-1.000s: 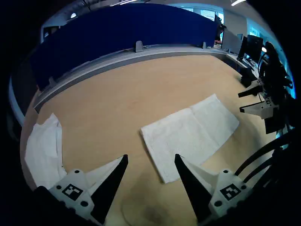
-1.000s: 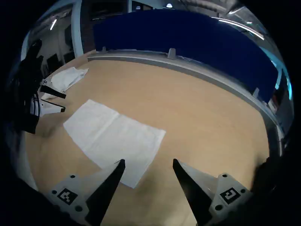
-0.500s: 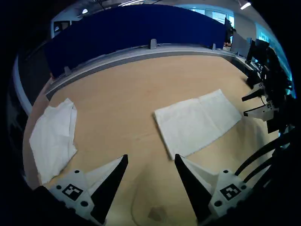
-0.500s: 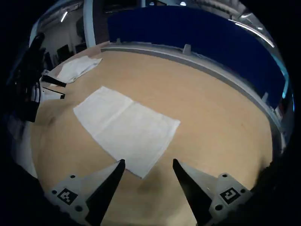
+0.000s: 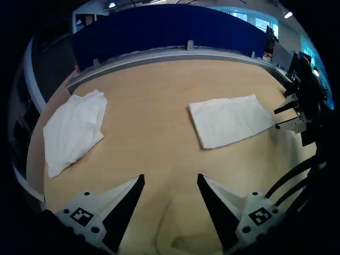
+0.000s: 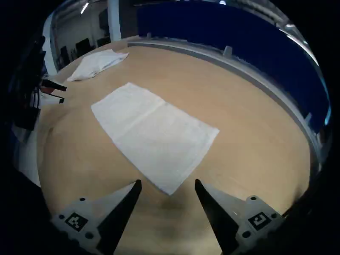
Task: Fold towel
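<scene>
A white towel (image 6: 153, 134) lies flat on the wooden table, folded into a rectangle with a crease across its middle; in the left gripper view the same towel (image 5: 230, 119) sits at the right of centre. My right gripper (image 6: 167, 186) is open, its tips just short of the towel's near corner, nothing between them. My left gripper (image 5: 170, 180) is open over bare table, well short of the towel. In the left gripper view the right gripper (image 5: 284, 117) stands at the towel's right edge. In the right gripper view the left gripper (image 6: 54, 93) is far left.
A second white cloth (image 5: 74, 127), rumpled, lies near the table's left edge, and appears as the cloth (image 6: 97, 63) at the far end in the right gripper view. A grey rail (image 5: 170, 57) and blue partition (image 5: 165, 27) bound the far side. Monitors and chairs stand beyond.
Both grippers have drawn back and swung: the towel has slid right and farther off in the left gripper view, and sits more centred ahead of the right gripper. The towel itself lies unmoved.
</scene>
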